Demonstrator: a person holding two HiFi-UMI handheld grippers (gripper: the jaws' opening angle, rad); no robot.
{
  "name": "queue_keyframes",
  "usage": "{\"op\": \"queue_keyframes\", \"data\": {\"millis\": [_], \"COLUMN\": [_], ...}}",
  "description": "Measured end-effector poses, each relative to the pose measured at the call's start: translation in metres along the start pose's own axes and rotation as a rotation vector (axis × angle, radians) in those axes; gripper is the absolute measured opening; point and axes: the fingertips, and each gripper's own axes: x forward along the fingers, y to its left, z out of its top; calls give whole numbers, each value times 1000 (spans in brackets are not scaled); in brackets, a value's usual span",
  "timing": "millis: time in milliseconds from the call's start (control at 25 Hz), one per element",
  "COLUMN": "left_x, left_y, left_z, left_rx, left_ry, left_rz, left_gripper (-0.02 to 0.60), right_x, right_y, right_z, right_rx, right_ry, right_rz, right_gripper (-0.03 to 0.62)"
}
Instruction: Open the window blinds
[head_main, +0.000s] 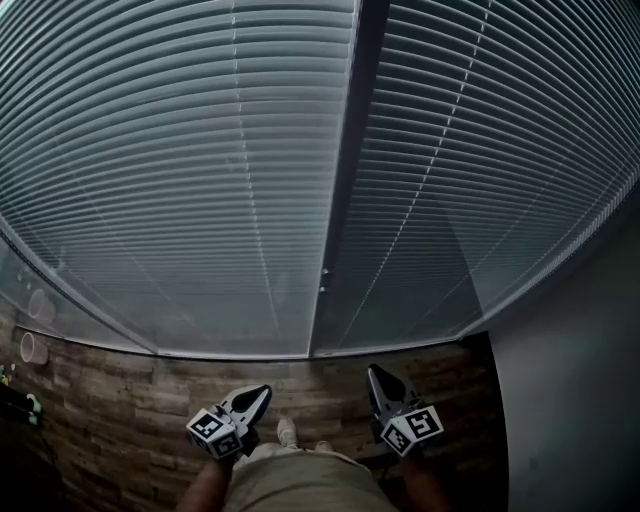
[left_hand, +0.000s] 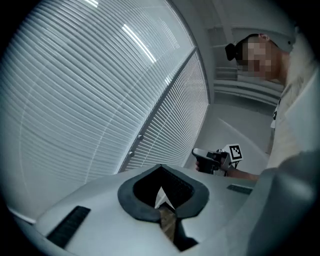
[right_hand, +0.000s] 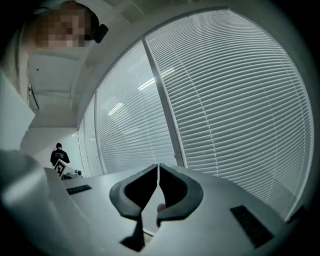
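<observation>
Two wide window blinds, the left blind (head_main: 170, 170) and the right blind (head_main: 480, 150), hang with their slats closed on either side of a dark mullion (head_main: 345, 170). Two small knobs (head_main: 323, 280) sit low on that mullion. Both grippers are held low in front of the blinds, apart from them. My left gripper (head_main: 262, 392) is shut with nothing between its tips (left_hand: 160, 167). My right gripper (head_main: 374, 372) is also shut and empty, its tips meeting (right_hand: 158, 166). The left gripper view shows the mullion knobs (left_hand: 140, 137) and the right gripper (left_hand: 206, 159) beside me.
A wood-plank floor (head_main: 120, 420) runs below the blinds. A grey wall (head_main: 570, 380) closes the right side. A small pale cup-like thing (head_main: 30, 347) sits at the far left. A person in dark clothes (right_hand: 59, 155) stands far off to the left.
</observation>
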Motion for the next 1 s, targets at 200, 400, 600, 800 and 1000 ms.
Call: {"op": "queue_keyframes", "data": {"millis": [200, 400, 600, 800, 1000], "left_x": [-9, -14, -8, -1, 12], "left_y": [15, 42, 56, 61, 52], "left_z": [24, 21, 21, 17, 32], "left_rx": [-71, -74, -93, -48, -41], "left_ry": [-71, -53, -38, 33, 15], "left_rz": [-33, -52, -35, -37, -44], "left_gripper": [12, 12, 12, 12, 12], "right_x": [22, 48, 65, 62, 59], "right_y": [7, 19, 20, 11, -1], "right_z": [-7, -13, -9, -1, 11], "right_rx": [13, -2, -12, 16, 7], "right_ry": [-15, -37, -48, -64, -45], "right_rz": [-23, -17, -15, -45, -45], "right_gripper": [18, 18, 18, 18, 17]}}
